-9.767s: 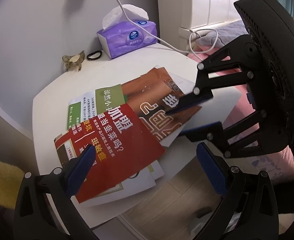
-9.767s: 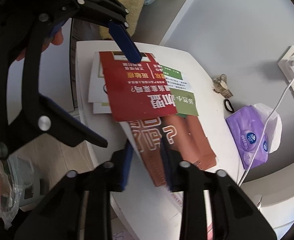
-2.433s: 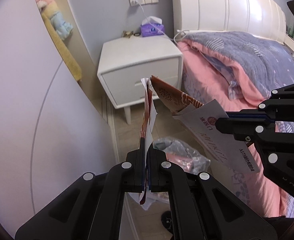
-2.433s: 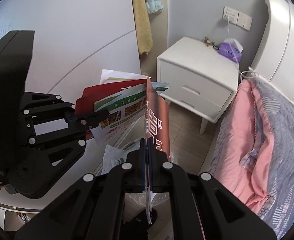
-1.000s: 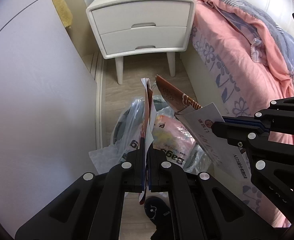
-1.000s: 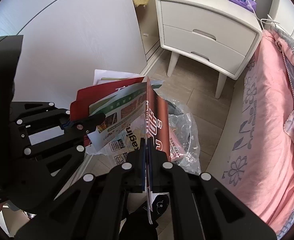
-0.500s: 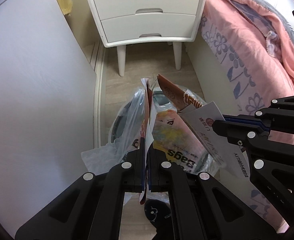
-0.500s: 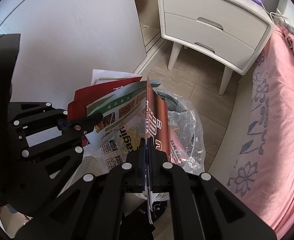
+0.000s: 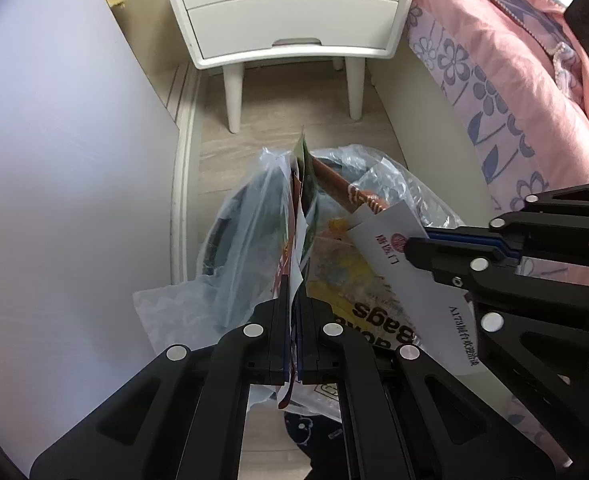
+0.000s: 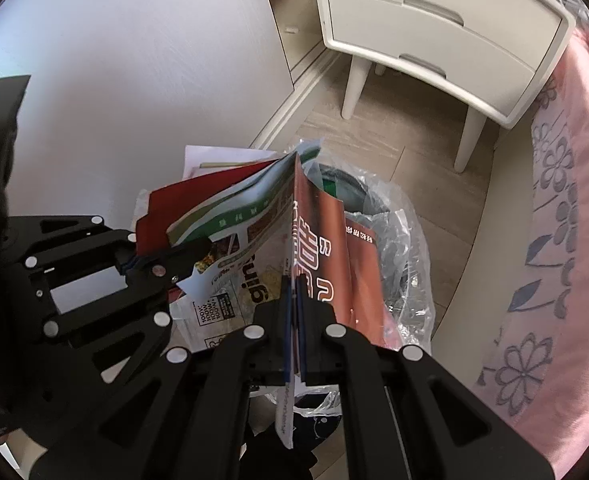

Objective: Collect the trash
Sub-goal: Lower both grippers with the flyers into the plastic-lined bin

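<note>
- The left gripper (image 9: pixel 293 312) has its fingers pressed together on one edge of the stack of glossy paper flyers (image 10: pixel 278 232), red, green and brown. The right gripper (image 10: pixel 293 304) pinches the opposite edge, at the brown sheet and a white printed sheet (image 9: pixel 410 264).
- The flyers hang between the two grippers, folded into a loose V, and their lower part is just above the mouth of the black round trash bin lined with a clear plastic bag (image 9: pixel 398 184). The bag's rim (image 9: pixel 270 176) stands beside the sheets and seems to touch them in the left wrist view.
- Compared with a second ago, both grippers have come lower and the bin now fills more of each view. The white bedside cabinet (image 9: pixel 290 12), which was fully visible, is now cut at the top of the frame. The grip on the flyers has not changed.
- I judge that the carrying is nearly finished. What remains is to open the fingers so the flyers drop onto the trash inside the bag, where a yellow printed package (image 9: pixel 346 280) already lies.
- Both grippers point steeply down toward the bin, side by side, the right one to the bed side. The pink flowered bed cover (image 10: pixel 554 200) is near the bin, and the bin stands on the wooden floor (image 9: pixel 278 136) in front of the cabinet's legs.
</note>
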Action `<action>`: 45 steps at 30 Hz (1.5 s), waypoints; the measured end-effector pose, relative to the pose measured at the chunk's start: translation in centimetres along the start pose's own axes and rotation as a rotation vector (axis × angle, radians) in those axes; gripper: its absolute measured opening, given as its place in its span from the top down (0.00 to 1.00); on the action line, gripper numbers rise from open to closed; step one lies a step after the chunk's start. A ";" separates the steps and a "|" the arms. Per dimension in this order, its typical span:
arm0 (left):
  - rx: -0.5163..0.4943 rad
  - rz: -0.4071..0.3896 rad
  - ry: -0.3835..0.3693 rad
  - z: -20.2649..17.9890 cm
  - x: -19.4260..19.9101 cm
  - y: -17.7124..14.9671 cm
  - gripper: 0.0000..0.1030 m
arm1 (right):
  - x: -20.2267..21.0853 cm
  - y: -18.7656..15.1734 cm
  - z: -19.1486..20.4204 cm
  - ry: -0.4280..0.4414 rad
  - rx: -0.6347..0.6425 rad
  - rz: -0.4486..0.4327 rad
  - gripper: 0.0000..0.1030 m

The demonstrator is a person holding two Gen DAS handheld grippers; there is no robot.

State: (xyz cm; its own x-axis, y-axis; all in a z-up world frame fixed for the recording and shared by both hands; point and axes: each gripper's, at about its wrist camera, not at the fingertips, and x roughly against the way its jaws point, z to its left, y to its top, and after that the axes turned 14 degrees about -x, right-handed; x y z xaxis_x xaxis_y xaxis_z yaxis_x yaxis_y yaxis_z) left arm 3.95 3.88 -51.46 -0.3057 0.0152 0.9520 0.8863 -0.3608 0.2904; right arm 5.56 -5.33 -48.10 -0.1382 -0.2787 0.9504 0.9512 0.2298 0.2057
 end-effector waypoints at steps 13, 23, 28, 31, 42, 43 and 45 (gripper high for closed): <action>-0.007 0.030 -0.034 -0.8 -3.4 -0.5 0.99 | -3.2 -0.2 -1.1 0.010 -0.019 0.047 0.96; -0.010 0.051 -0.050 -1.8 -5.4 -0.6 0.99 | -4.7 -0.4 -1.8 0.022 -0.042 0.072 0.96; -0.021 0.064 -0.057 -2.3 -6.5 -0.6 0.99 | -5.8 -0.4 -2.4 0.024 -0.069 0.091 0.96; -0.024 0.068 -0.062 -2.4 -7.2 -0.6 0.99 | -6.2 -0.4 -2.6 0.029 -0.083 0.095 0.96; -0.034 0.092 -0.077 -2.7 -10.0 -0.9 0.97 | -8.2 -0.4 -3.4 0.035 -0.093 0.111 0.95; -0.034 0.094 -0.079 -2.7 -10.2 -0.9 0.97 | -8.4 -0.5 -3.5 0.034 -0.093 0.113 0.95; -0.036 0.098 -0.082 -2.8 -10.7 -0.9 0.97 | -8.7 -0.6 -3.5 0.033 -0.093 0.116 0.95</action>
State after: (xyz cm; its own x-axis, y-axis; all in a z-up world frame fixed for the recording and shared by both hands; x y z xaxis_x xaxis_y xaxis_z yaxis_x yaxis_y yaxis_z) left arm 5.47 1.45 -62.19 -0.1879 0.0538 0.9807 0.8967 -0.3980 0.1936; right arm 7.21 -6.30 -57.34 -0.0178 -0.2861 0.9580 0.9820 0.1753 0.0706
